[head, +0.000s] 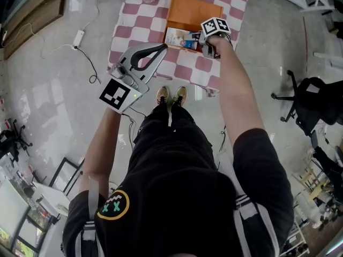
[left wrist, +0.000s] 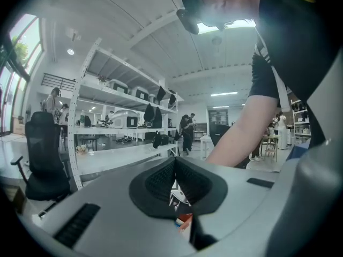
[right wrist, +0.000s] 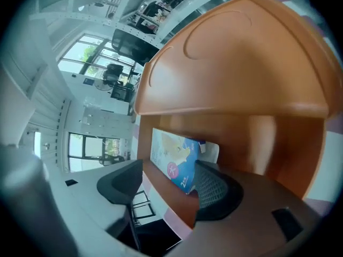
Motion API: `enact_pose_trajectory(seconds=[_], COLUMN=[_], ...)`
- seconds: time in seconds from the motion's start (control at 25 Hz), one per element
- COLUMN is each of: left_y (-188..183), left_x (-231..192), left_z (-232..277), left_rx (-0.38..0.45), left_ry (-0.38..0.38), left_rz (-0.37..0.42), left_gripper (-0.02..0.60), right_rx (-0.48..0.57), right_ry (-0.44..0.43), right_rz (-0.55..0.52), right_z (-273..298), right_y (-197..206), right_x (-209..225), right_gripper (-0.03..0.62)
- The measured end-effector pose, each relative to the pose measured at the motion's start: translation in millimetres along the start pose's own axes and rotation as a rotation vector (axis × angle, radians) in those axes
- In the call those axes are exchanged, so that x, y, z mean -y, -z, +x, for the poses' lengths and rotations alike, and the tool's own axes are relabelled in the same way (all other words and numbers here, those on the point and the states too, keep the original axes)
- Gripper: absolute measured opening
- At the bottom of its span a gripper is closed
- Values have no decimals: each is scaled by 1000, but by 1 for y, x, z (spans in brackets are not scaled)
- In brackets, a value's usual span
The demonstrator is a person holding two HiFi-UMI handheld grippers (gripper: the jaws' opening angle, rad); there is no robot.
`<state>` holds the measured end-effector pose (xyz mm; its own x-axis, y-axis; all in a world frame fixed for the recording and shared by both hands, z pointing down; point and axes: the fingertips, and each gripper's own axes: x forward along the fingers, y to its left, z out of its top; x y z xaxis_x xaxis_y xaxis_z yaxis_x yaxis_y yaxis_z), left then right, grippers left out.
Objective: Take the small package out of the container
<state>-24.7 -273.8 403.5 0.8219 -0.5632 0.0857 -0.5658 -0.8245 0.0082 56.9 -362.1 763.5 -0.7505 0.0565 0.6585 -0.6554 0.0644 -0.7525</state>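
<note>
My right gripper (right wrist: 168,171) is half open, straddling the orange container (right wrist: 236,74) wall, with the small package (right wrist: 172,159) between its jaws, ungripped. Closing now could pinch the wall too and drag the container along. My left gripper (left wrist: 174,164) is closed, empty.

On the checkered table (head: 140,16) at twelve o'clock, the right gripper (head: 199,38) is at the small package (head: 178,37) by the orange container's (head: 195,10) near edge, the left gripper (head: 159,50) at eleven o'clock.

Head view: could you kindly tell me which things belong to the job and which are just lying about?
Job: package, container, right gripper.
Lying about: power strip, chair.
</note>
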Motion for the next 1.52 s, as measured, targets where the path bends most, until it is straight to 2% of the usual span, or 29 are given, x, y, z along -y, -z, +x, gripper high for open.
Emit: enact_pose_trajectory(seconds=[0.12, 0.24, 0.32, 0.48, 0.6, 0.8, 0.88, 1.0, 1.12, 1.32, 1.52], left_y=[2, 1, 3, 7, 8, 6, 7, 11, 12, 14, 13], left_x=[0, 2, 2, -1, 1, 8, 5, 2, 2, 4, 7], left_z=[-2, -1, -1, -3, 0, 4, 2, 1, 0, 2, 7], left_rx=[-4, -6, -11, -14, -3, -8, -13, -19, -20, -29, -25], left_ry=[0, 2, 4, -1, 5, 16, 9, 2, -2, 4, 11], left_rz=[-3, -5, -7, -14, -18, -23, -24, -24, -26, -29, -32], left_gripper=[17, 17, 17, 17, 17, 17, 17, 17, 17, 17, 17], right_rx=[-14, 30, 45, 21, 17, -42, -45, -26, -13, 63, 85], right_ry=[-56, -67, -52, -19, -15, 79, 51, -12, -8, -36, -102], right_rz=[-42, -29, -9, 39, 92, 32, 15, 9, 10, 20, -35], right_z=[6, 9, 8, -3, -6, 8, 10, 10, 12, 1, -4], right_y=[5, -2, -5, -2, 1, 2, 0, -2, -3, -7, -7], right_x=[-11, -12, -7, 6, 10, 17, 15, 9, 11, 15, 4], right_gripper=[267, 235, 242, 308, 319, 316, 313, 259, 225, 47, 27])
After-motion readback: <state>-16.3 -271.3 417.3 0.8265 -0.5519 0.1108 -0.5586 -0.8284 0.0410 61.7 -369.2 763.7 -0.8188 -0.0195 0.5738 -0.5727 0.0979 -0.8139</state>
